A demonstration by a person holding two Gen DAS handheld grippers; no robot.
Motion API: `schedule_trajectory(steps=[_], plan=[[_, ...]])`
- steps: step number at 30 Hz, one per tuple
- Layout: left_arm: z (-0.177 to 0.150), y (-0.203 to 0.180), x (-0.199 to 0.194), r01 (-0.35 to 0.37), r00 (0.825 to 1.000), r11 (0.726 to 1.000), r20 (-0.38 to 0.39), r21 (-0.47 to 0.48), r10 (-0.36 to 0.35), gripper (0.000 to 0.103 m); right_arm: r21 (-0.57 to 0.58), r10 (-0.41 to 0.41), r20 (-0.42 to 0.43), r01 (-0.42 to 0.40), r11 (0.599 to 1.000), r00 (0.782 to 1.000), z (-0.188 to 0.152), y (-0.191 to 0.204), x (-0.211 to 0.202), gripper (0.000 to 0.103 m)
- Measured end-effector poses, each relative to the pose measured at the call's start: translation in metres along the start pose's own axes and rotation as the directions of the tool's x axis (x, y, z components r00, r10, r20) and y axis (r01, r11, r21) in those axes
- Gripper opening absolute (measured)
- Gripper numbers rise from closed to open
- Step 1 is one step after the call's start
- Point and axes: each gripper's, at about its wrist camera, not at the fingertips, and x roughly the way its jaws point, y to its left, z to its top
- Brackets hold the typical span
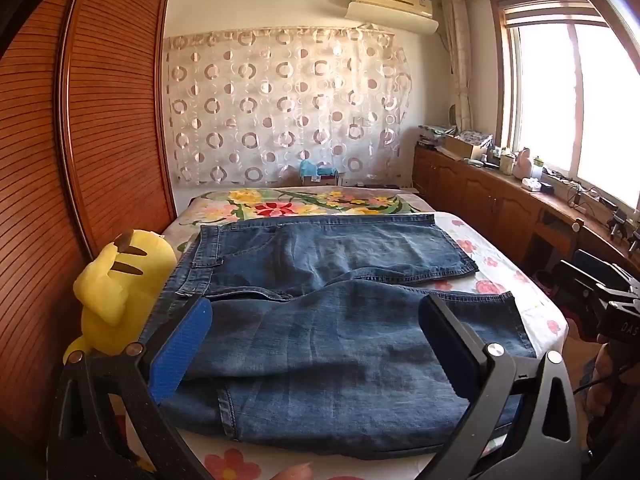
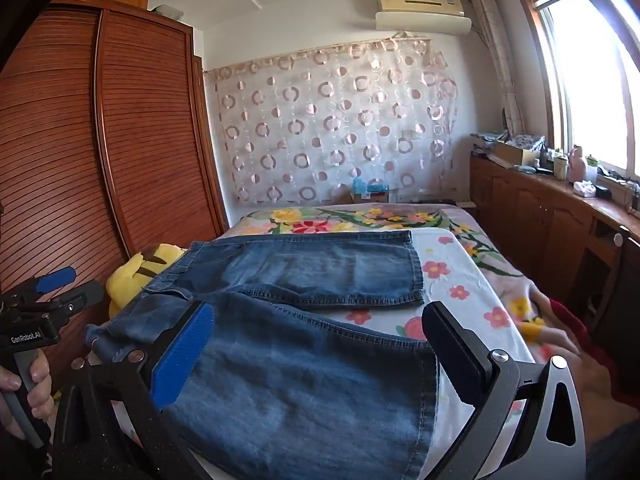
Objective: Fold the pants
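Jeans [image 1: 320, 300] on the bed [image 1: 532, 296]: we hold left gripper [image 1: 316, 320] and right gripper [image 2: 320, 328] wide and empty, legs spread, folding unstarted.

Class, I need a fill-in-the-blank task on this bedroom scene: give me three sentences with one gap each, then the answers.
1. The jeans lie spread on a bed whose sheet has a ____ print.
2. The soft toy beside the jeans is coloured ____.
3. The jaws of the left tool and the right tool stand ____.

Answers: floral; yellow; open
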Motion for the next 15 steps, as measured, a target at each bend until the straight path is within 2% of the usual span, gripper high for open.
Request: schedule_trajectory(steps=[15], plan=[[-0.0002, 0.0005, 0.0001, 0.01, 1.0, 1.0, -0.005, -0.02, -0.01, 0.103, 0.008, 0.004, 0.004, -0.004, 1.0, 1.0, 0.0003, 0.0015, -0.0007, 0.103]])
